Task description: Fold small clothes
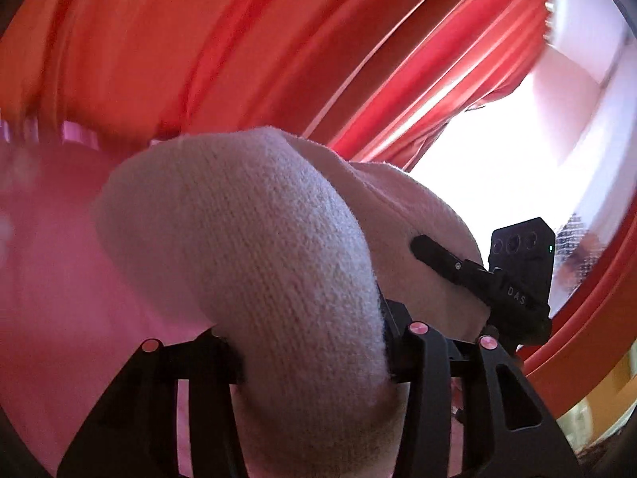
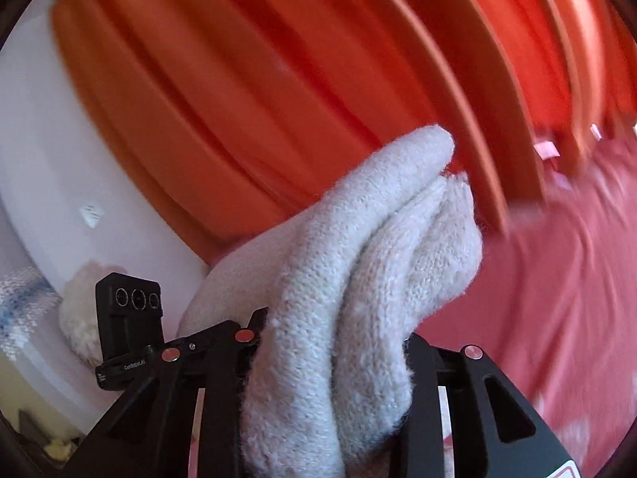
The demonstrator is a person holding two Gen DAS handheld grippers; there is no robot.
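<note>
Both tools grip one white knitted sock: the left tool [image 1: 314, 358] is clamped on a rounded bulge of it, the right tool [image 2: 330, 352] on a bunched, doubled part. The sock [image 2: 358, 263] hangs lifted above a pink bed [image 2: 557, 279], in front of an orange curtain [image 2: 278, 79]. I judge the fold half made, since layers lie together but nothing is laid down. Count: one sock, two tools.
</note>
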